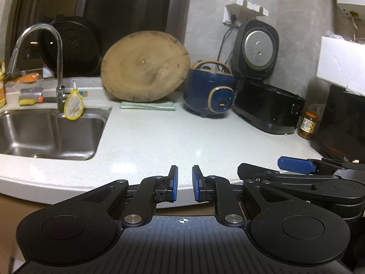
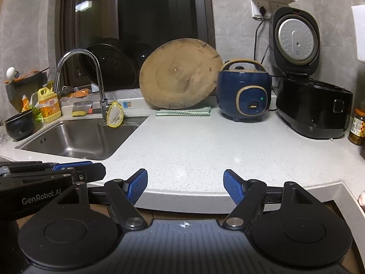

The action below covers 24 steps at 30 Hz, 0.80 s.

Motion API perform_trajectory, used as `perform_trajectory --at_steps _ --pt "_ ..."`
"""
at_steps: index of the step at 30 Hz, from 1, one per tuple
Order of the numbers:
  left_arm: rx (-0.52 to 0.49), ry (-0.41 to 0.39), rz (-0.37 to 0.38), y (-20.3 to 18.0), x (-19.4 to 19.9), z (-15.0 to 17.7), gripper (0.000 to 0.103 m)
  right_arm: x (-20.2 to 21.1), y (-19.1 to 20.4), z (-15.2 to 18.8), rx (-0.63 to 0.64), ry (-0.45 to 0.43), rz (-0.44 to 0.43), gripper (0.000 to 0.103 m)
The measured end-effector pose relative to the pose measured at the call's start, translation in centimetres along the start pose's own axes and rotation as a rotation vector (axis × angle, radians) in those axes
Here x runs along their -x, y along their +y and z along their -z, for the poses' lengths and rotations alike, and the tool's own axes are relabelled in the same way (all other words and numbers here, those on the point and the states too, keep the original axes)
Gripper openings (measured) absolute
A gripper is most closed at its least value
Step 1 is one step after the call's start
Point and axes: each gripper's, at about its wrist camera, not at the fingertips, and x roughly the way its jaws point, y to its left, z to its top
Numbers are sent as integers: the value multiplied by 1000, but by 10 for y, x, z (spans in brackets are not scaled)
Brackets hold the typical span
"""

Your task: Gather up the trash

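My left gripper (image 1: 184,182) hovers at the front edge of the white counter (image 1: 159,137), its blue pads close together with a narrow gap and nothing between them. My right gripper (image 2: 185,186) is wide open and empty at the same front edge, just right of the left one; it also shows in the left wrist view (image 1: 296,166). The left gripper shows at the lower left of the right wrist view (image 2: 73,166). No loose trash is plainly visible on the counter. A yellow-rimmed mesh strainer (image 2: 115,114) hangs at the sink's edge.
A steel sink (image 2: 77,141) with a tall faucet (image 2: 100,86) is at the left. A round wooden board (image 2: 180,75) leans on the wall above a folded green cloth (image 2: 183,112). A blue cooker (image 2: 244,91), an open black rice cooker (image 2: 312,107) and a jar (image 2: 358,127) stand at the right.
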Motion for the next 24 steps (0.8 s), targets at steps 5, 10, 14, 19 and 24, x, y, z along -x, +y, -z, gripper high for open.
perform_trajectory --at_steps 5,10,14,19,24 --pt "-7 6 10 -2 -2 0 17 0 -1 2 -4 4 1 74" --pt "-14 10 12 -3 -3 0 17 -1 -1 2 -7 3 4 74" --pt "-14 11 3 0 -4 0 17 -3 -2 1 -12 3 4 74" --pt "-17 7 -12 1 -6 0 17 -7 -1 1 -7 6 -4 74" --pt "-8 12 -28 7 -13 -1 17 -12 0 1 -12 12 -6 74"
